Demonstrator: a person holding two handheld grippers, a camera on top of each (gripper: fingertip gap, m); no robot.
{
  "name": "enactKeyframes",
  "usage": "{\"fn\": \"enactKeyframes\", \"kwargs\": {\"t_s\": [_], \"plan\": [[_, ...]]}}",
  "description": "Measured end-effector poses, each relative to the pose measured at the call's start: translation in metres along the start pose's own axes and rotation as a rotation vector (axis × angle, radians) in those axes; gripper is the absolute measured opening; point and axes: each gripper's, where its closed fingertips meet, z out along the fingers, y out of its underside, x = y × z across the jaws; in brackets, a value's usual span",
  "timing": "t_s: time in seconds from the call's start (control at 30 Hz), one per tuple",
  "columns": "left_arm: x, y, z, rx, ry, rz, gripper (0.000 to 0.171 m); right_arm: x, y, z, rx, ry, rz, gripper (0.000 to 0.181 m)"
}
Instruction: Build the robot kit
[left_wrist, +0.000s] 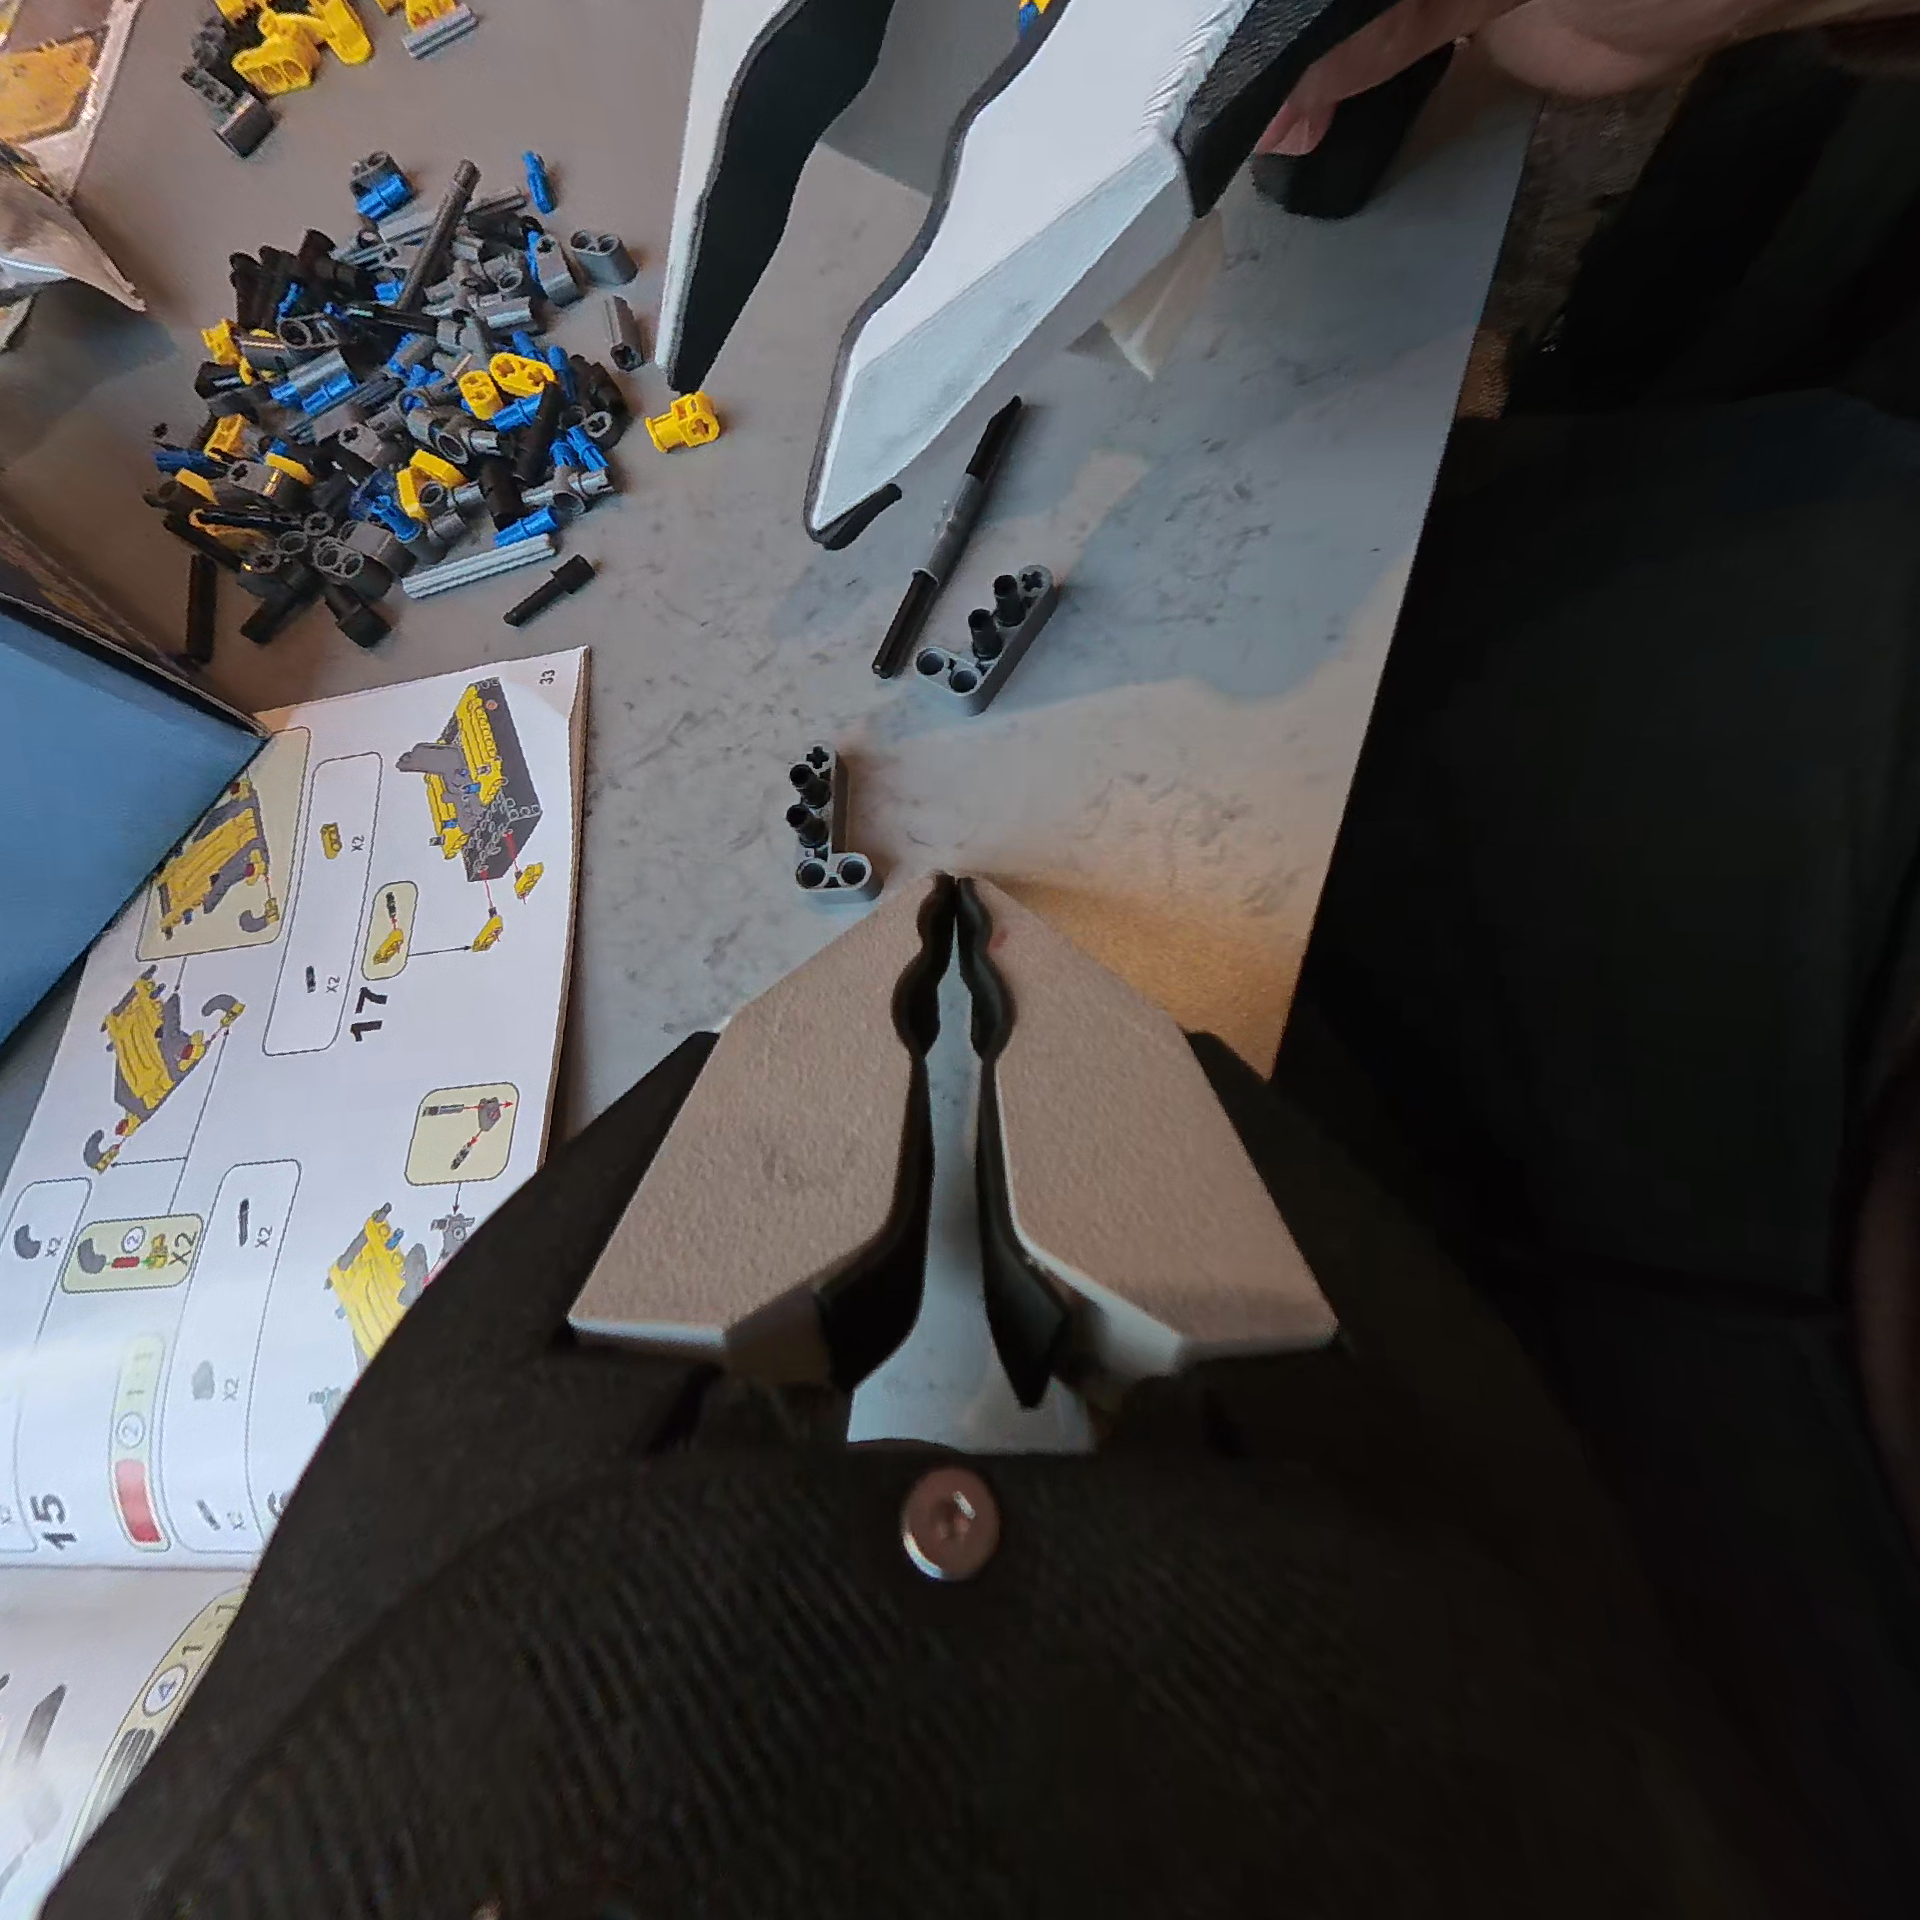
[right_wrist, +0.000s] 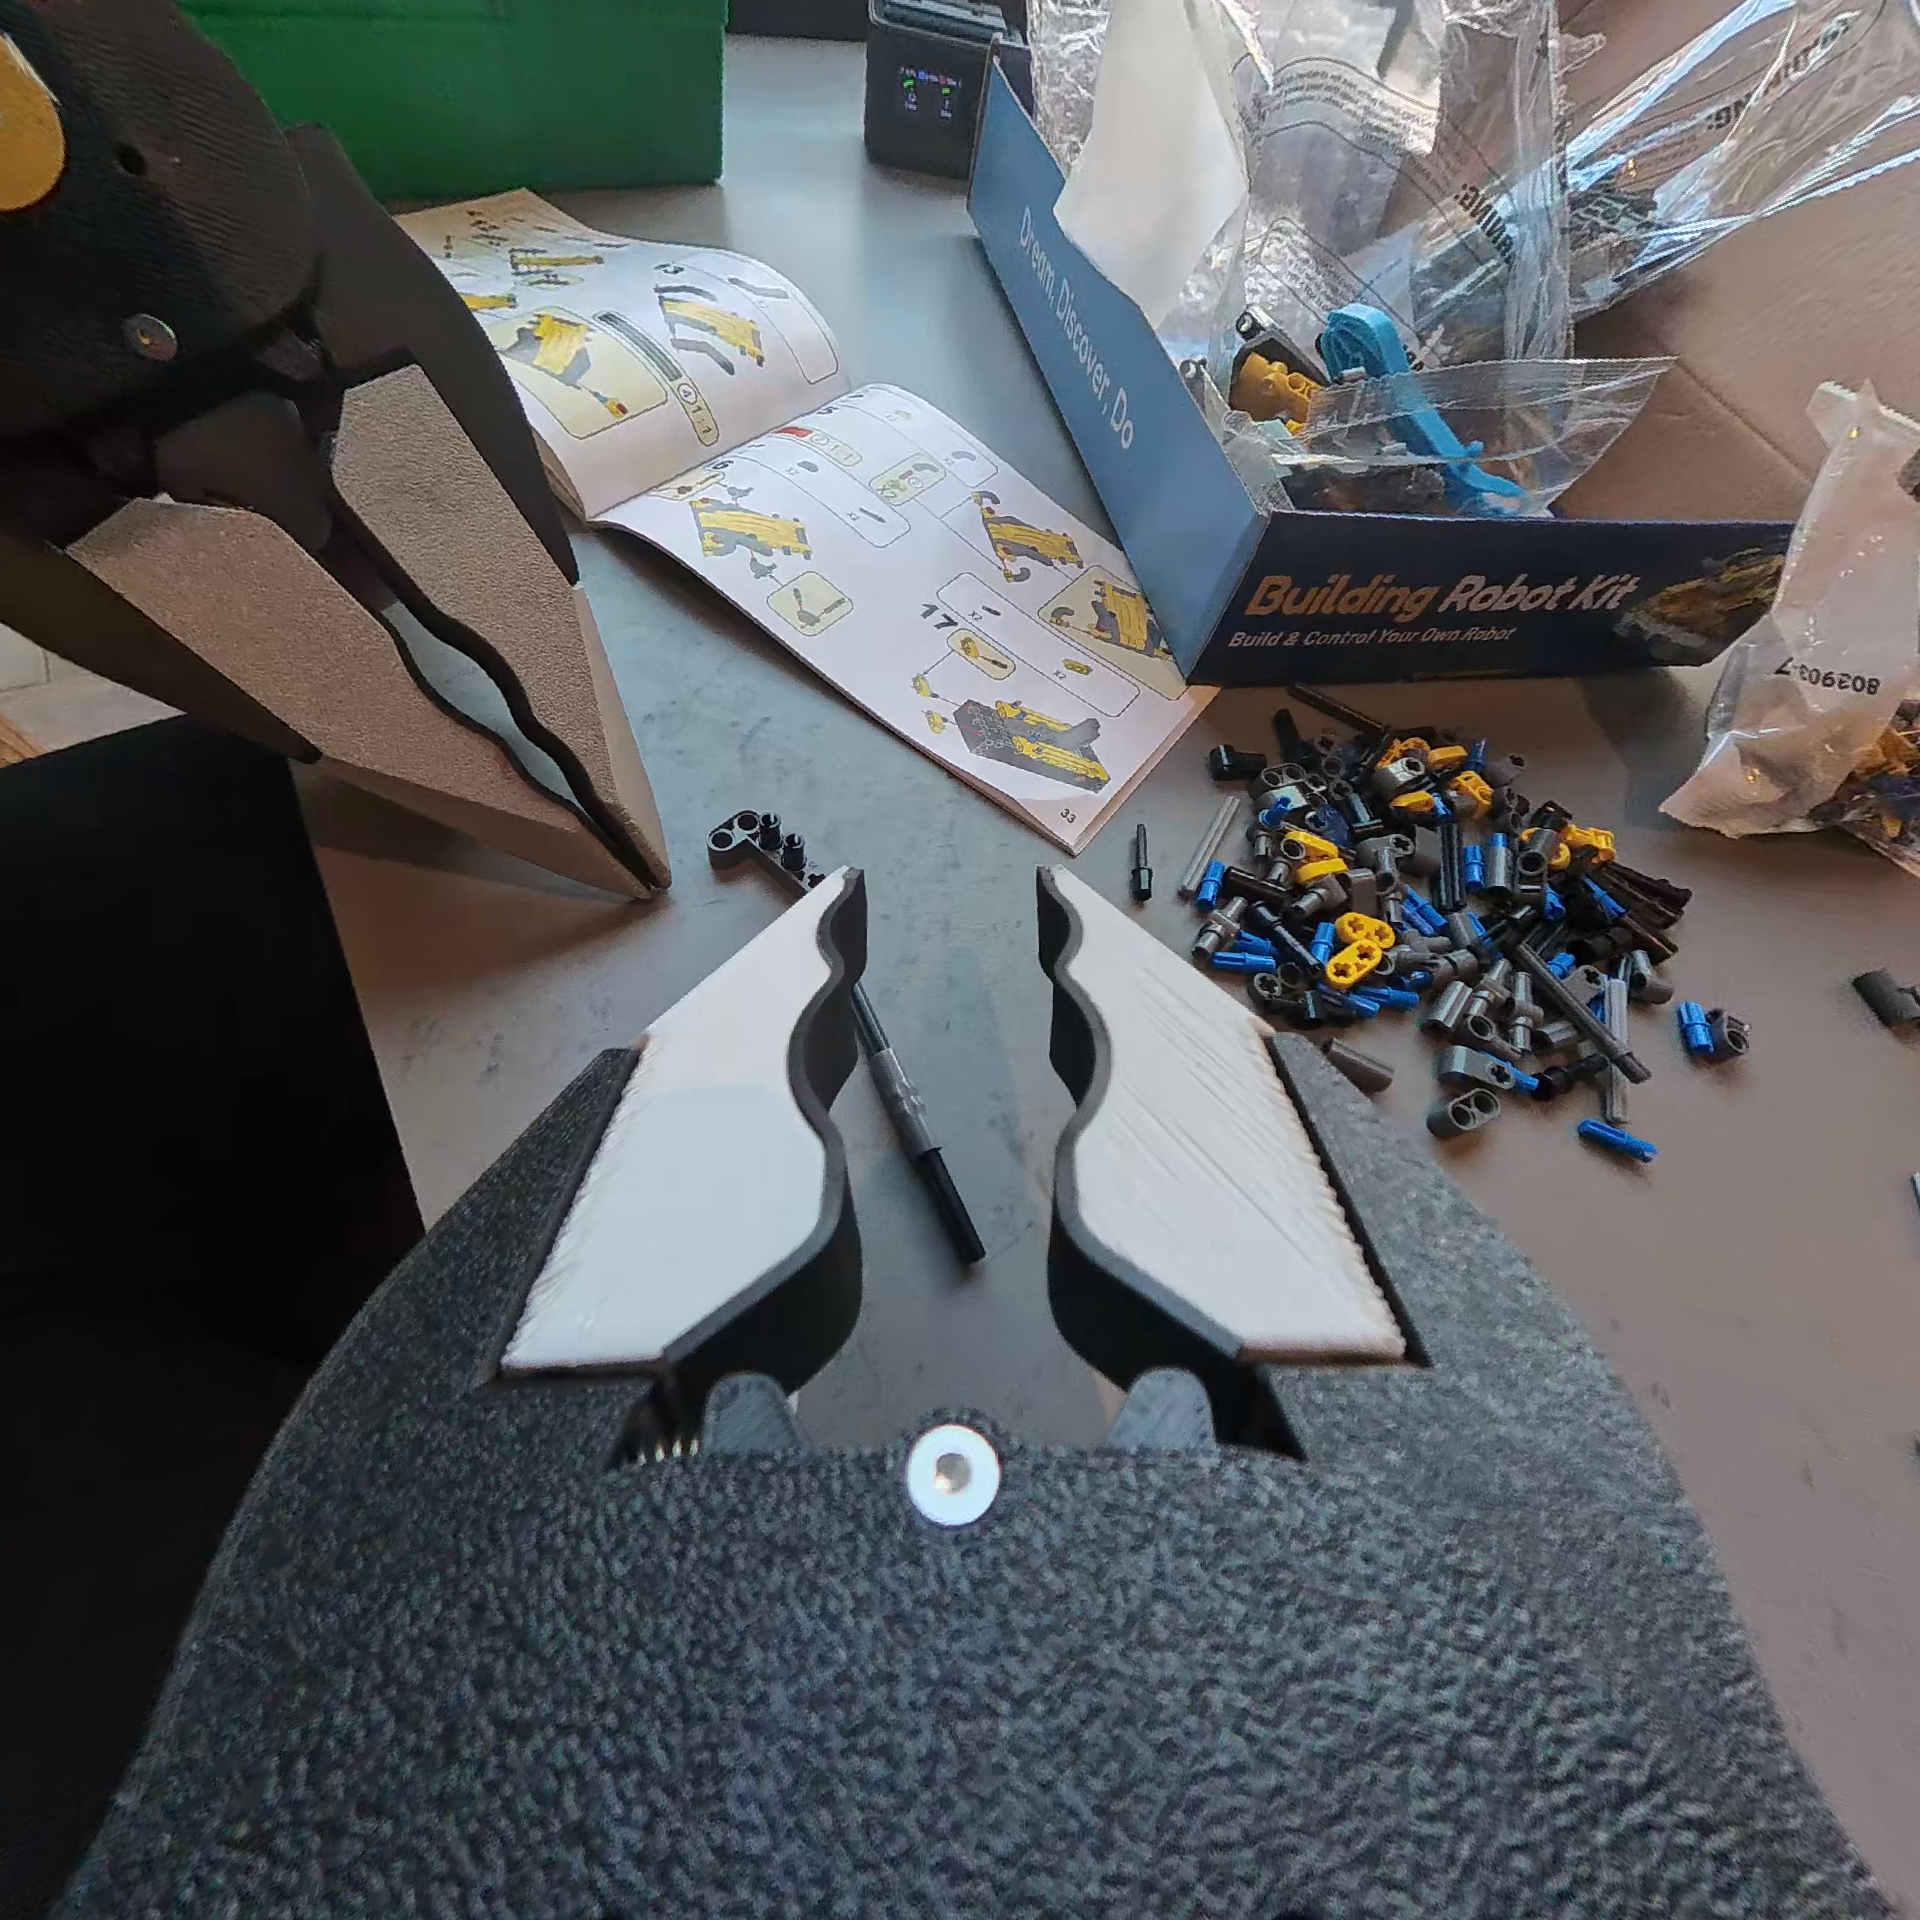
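My left gripper is shut and empty, its tips low over the grey table. Just left of the tips lies a grey L-shaped beam with two black pins. A second such beam lies farther off, beside a black axle. My right gripper is open and empty, and the axle lies on the table between its fingers. The first beam shows between the two grippers. The right gripper and the left gripper also show in each other's views.
A pile of small black, grey, blue and yellow parts lies on the table. An open instruction booklet, a blue box, plastic bags and a green box stand around. The table edge is close. There is about 8 cm between the tips of the two grippers.
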Motion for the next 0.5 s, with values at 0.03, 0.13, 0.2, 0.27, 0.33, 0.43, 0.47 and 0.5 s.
{"fn": "enactKeyframes", "kwargs": {"t_s": [0.03,0.13,0.2,0.27,0.33,0.43,0.47,0.5], "plan": [[0.0000,-0.0001,-0.0001,0.000,0.003,-0.004,0.000,0.0000,-0.0001,-0.0001,0.001,-0.001,0.001,0.032],[0.0000,0.0000,-0.0001,0.000,0.010,-0.010,0.000,-0.0001,-0.0002,-0.0002,0.002,-0.005,0.004,0.032],[0.0001,0.0000,-0.0001,0.001,0.010,-0.011,0.000,-0.0001,-0.0004,-0.0003,0.004,-0.004,0.002,0.032],[0.0001,0.0000,-0.0001,0.001,0.008,-0.008,0.000,0.0000,-0.0007,-0.0006,0.007,-0.001,0.000,0.032],[0.0001,0.0000,-0.0001,0.000,0.006,-0.005,0.000,0.0000,-0.0006,-0.0005,0.006,0.000,0.000,0.032],[0.0001,0.0000,-0.0001,0.000,0.005,-0.004,0.000,-0.0001,-0.0005,-0.0005,0.005,0.000,-0.002,0.032],[0.0002,0.0000,-0.0001,0.000,0.005,-0.005,0.000,-0.0002,-0.0005,-0.0006,0.005,0.001,-0.003,0.032],[0.0001,0.0000,-0.0001,0.000,0.005,-0.004,0.000,-0.0002,-0.0006,-0.0006,0.006,0.002,-0.004,0.031]]}}
